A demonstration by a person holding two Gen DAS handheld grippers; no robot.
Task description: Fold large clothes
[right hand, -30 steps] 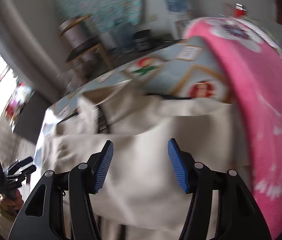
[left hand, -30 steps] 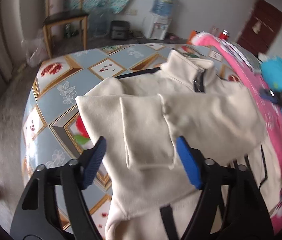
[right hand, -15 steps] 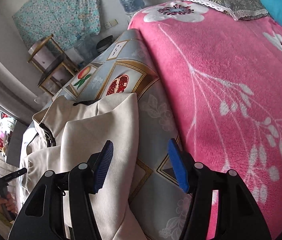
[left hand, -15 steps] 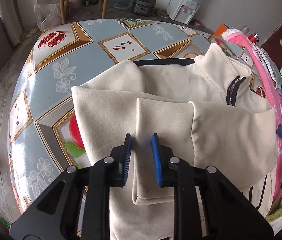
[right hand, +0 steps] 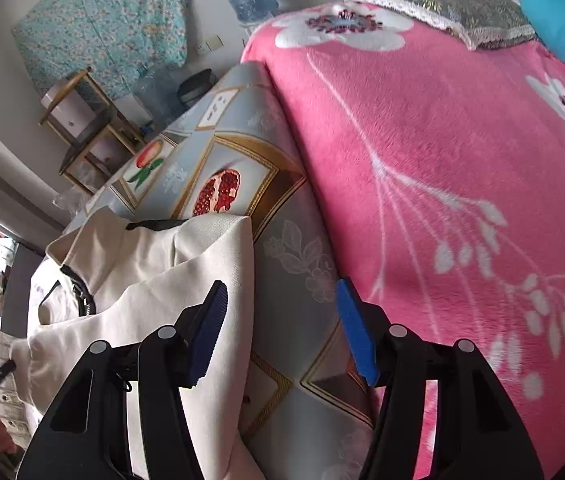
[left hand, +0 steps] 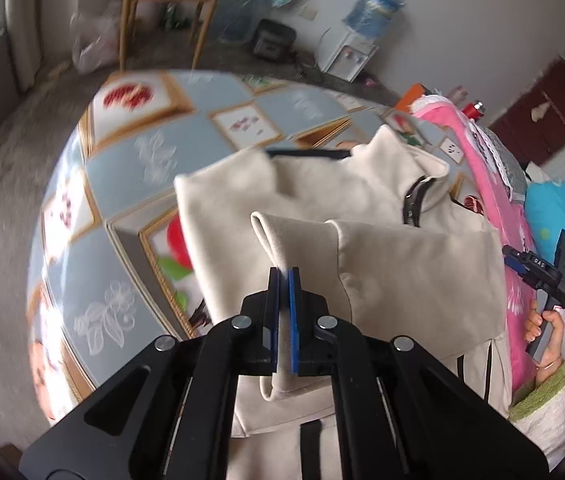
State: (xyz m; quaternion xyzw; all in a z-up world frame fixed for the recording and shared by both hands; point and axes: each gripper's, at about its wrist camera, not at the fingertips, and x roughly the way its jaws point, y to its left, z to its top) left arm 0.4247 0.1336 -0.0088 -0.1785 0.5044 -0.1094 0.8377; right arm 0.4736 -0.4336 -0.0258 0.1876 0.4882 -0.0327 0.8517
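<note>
The left gripper point(left hand: 283, 276) has just pinched shut on the cream jacket's point(left hand: 402, 256) folded sleeve (likely to reposition it), while the right gripper point(right hand: 280, 312) hovers half-open, empty, at its right edge.

The left hand-held gripper point(left hand: 284, 276), wide open a second ago over the folded sleeve of the cream fleece jacket point(left hand: 382, 256), has just been closing and now pinches the sleeve's folded edge, lifting it. The right hand-held gripper point(right hand: 282, 320) has swung from above the jacket's body to its right edge.
</note>
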